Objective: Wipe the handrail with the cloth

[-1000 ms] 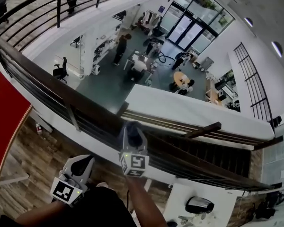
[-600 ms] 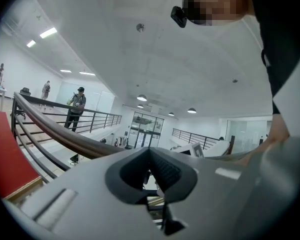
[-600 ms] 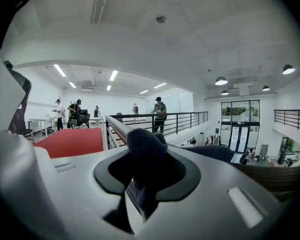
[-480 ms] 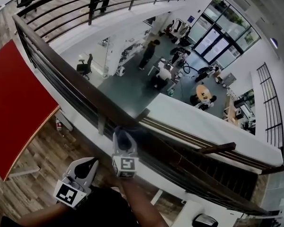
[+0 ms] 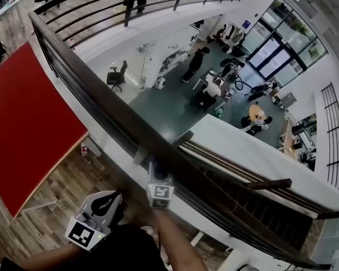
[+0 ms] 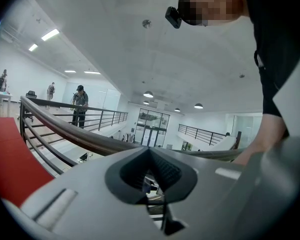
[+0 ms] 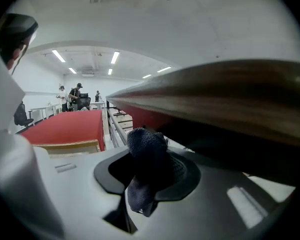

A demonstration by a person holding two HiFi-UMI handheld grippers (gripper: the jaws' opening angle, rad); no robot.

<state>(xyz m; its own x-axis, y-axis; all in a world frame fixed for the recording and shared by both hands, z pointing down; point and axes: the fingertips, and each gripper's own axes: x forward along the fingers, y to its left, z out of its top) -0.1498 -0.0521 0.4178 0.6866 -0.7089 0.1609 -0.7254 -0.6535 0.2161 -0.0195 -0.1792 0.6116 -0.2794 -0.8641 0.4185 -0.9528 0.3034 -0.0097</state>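
1. Nearest, at 7 o'clock in the head view, the left tongs (image 5: 104, 205) are held low and back, well short of the rail. Their own view shows them closed tip to tip with nothing between. They look parked, since one hand is enough for wiping.
2. Just ahead, at 6 o'clock, the right tongs (image 5: 157, 176) reach up to the wooden handrail (image 5: 101, 89). They are clenched on a dark cloth (image 7: 146, 154), bunched so that a wad stands proud of the tips. I judge this is so fabric, not plastic, meets the wood.
3. In the right gripper view the rail's brown underside fills 1 to 3 o'clock, just above the wad. Whether the two actually touch cannot be told.
4. The rail runs from 5 o'clock up to 11 o'clock, so a stroke only has to follow its line.
5. Farther off, a red panel (image 5: 28, 112) lies at 9 o'clock beside the wooden floor (image 5: 51, 202). Past the rail, at 1 o'clock, the lower hall (image 5: 158, 103) opens far below, which is reason enough for a firm grip on the cloth.
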